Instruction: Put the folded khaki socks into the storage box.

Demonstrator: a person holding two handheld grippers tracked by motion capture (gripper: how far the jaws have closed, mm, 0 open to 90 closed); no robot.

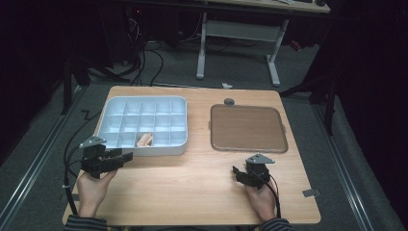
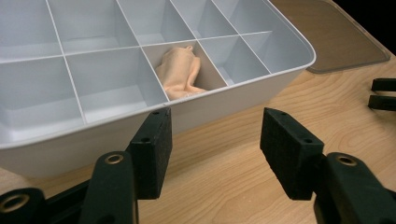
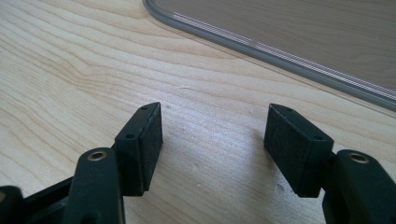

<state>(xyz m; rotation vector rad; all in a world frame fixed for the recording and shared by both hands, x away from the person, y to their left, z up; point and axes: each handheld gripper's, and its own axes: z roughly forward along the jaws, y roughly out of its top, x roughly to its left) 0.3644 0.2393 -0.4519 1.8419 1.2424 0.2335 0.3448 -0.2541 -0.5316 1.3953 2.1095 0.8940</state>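
Pale-grey plastic organiser tray (image 1: 111, 126) sits on the left half of your wooden desk (image 1: 192, 192), divided into small square compartments. 1 compartment in the near row holds a crumpled peach cloth (image 1: 145, 139); in the left gripper view the cloth (image 2: 180, 74) lies bunched against that compartment's near wall and left divider.

Your left gripper (image 1: 124, 159) hovers just off the tray's near left corner, pointing along the front wall. Jaws spread wide, nothing between them; in the left gripper view the left gripper (image 2: 215, 149) frames bare desk and the tray's (image 2: 261, 88) outer wall, close to it but apart.

Your right gripper (image 1: 236, 174) rests low over the desk at the right, just in front of the flat brown lid (image 1: 248, 127), which lies to the right of the tray, well apart from it. Jaws spread, empty; the right gripper view shows the right gripper (image 3: 212, 140) over wood grain, with the lid's (image 3: 299, 28) clear rounded rim beyond the tips, not touching.

Small dark round object (image 1: 229, 101) sits on the desk just behind the lid's far edge; too small to identify.
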